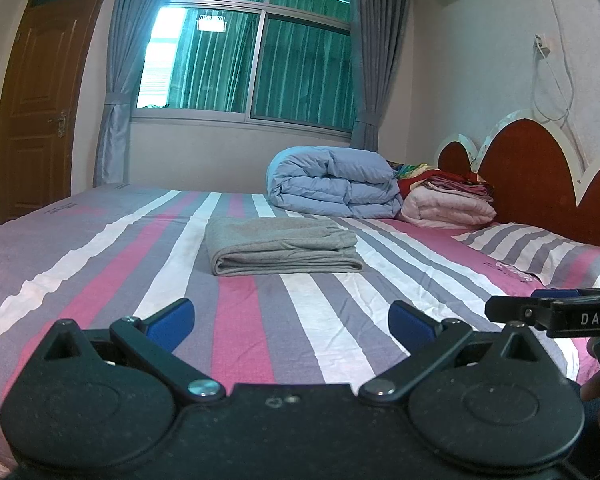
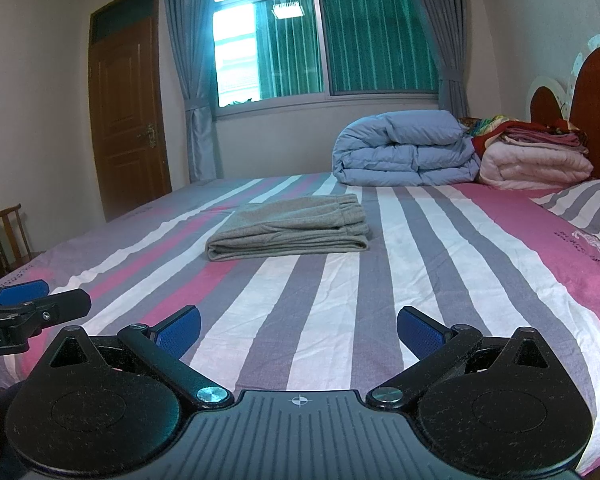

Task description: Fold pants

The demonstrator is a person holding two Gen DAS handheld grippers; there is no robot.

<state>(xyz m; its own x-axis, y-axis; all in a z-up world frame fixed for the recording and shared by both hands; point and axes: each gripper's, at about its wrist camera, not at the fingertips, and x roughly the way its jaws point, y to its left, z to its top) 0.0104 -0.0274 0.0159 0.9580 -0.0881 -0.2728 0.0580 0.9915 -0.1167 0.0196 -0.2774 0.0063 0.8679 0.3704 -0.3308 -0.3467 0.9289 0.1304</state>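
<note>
Grey pants (image 1: 282,249) lie folded into a compact stack in the middle of the striped bed (image 1: 100,264); in the right wrist view the pants (image 2: 290,231) show their elastic waistband on top. My left gripper (image 1: 291,324) hovers open near the bed's front edge, well short of the pants, its blue pads holding nothing. My right gripper (image 2: 299,330) is open too, equally far back and holding nothing. Each gripper shows at the edge of the other's view: the right one (image 1: 552,312) and the left one (image 2: 20,308).
A rolled blue duvet (image 1: 332,188) and a pink blanket (image 1: 448,208) with folded linens sit at the far right by the red headboard (image 1: 532,160). A striped pillow (image 1: 540,248) lies on the right. A wooden door (image 2: 128,120) and a chair (image 2: 8,228) stand to the left.
</note>
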